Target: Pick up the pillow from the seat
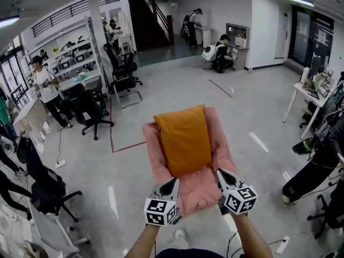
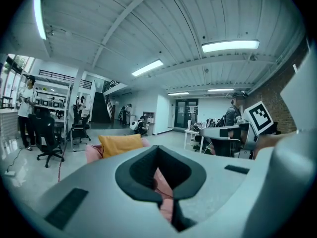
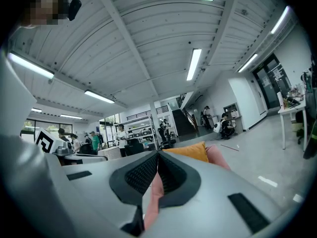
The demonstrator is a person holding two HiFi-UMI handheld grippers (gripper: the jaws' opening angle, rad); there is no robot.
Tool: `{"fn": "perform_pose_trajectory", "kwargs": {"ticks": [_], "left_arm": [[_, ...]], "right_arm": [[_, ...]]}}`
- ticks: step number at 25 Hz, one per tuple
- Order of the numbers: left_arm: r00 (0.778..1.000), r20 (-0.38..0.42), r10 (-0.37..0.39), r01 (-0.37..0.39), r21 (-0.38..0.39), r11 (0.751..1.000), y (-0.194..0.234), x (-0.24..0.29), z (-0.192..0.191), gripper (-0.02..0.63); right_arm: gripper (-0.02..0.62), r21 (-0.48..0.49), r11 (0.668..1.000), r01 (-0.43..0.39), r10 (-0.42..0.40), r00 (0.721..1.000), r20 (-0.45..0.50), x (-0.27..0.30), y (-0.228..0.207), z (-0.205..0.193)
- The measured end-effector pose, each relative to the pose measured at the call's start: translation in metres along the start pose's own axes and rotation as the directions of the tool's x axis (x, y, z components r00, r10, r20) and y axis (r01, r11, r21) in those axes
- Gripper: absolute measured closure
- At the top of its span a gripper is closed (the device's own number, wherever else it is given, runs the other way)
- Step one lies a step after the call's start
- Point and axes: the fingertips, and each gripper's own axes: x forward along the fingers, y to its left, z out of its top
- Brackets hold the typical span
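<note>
An orange pillow [image 1: 185,138] lies on top of a pink seat cushion [image 1: 204,184], which hangs above the grey floor in the head view. My left gripper [image 1: 173,181] is shut on the cushion's near edge at its left corner. My right gripper [image 1: 220,173] is shut on the same edge at the right corner. In the left gripper view, pink fabric [image 2: 164,183] is pinched between the closed jaws of the left gripper [image 2: 158,148], with the pillow [image 2: 121,144] beyond. The right gripper view shows the right gripper [image 3: 157,155] clamping the pink cushion [image 3: 152,195], and the pillow [image 3: 190,151] behind it.
Black office chairs [image 1: 91,112] stand at the left and back left, and another chair [image 1: 45,190] is near left. A white desk [image 1: 310,98] and a seated person [image 1: 314,165] are at the right. Red tape [image 1: 126,145] marks the floor. Several people work at the back.
</note>
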Motion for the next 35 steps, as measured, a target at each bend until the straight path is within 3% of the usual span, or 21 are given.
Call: {"fn": "perform_pose_trajectory", "kwargs": {"ticks": [13, 35], "left_arm": [[1.0, -0.003, 0.0, 0.0, -0.025, 1.0, 0.067, 0.042, 0.011, 0.601], [0.999, -0.01, -0.042, 0.042, -0.041, 0.998, 0.137, 0.093, 0.015, 0.601]], "right_arm": [[0.575, 0.001, 1.0, 0.018, -0.018, 1.0, -0.018, 0.074, -0.008, 0.004], [0.575, 0.002, 0.998, 0.066, -0.066, 0.998, -0.021, 0.151, -0.022, 0.004]]}}
